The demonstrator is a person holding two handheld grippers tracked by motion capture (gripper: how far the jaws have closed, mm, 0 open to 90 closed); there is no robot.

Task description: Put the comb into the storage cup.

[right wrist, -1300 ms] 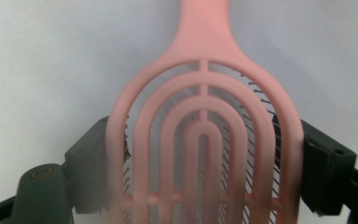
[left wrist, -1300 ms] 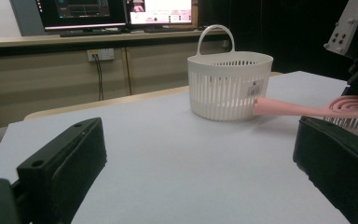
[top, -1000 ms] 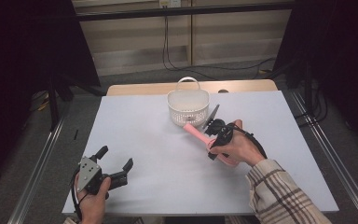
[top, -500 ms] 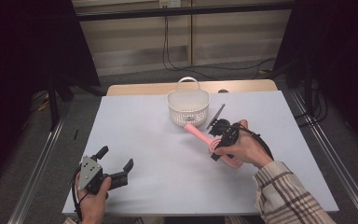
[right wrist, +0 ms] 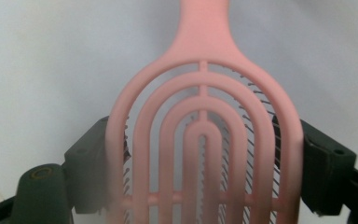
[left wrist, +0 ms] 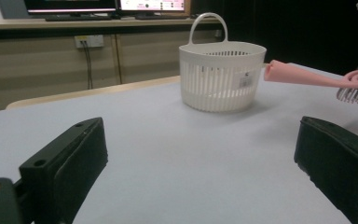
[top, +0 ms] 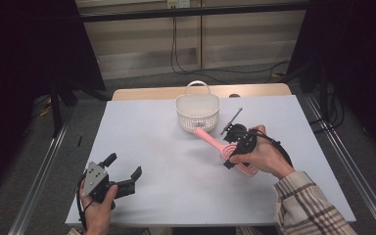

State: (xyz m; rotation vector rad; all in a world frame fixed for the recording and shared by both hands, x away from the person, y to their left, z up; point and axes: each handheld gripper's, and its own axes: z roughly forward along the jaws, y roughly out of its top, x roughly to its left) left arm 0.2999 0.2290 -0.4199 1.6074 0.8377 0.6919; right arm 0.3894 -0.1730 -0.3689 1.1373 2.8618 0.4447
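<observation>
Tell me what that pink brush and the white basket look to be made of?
The pink brush looks like moulded plastic with a matte finish: smooth arched ribs, open slots, thin dark bristles behind. The white basket also looks plastic, slightly glossy: thin even slats, a one-piece loop handle and a small label on its wall. Neither can be confirmed by sight alone.

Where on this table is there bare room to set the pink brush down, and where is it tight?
Free: the table's wide middle between the left gripper and the white basket, plus its far left corner. Tight: the stretch by the basket, where the right gripper holds the pink brush.
</observation>
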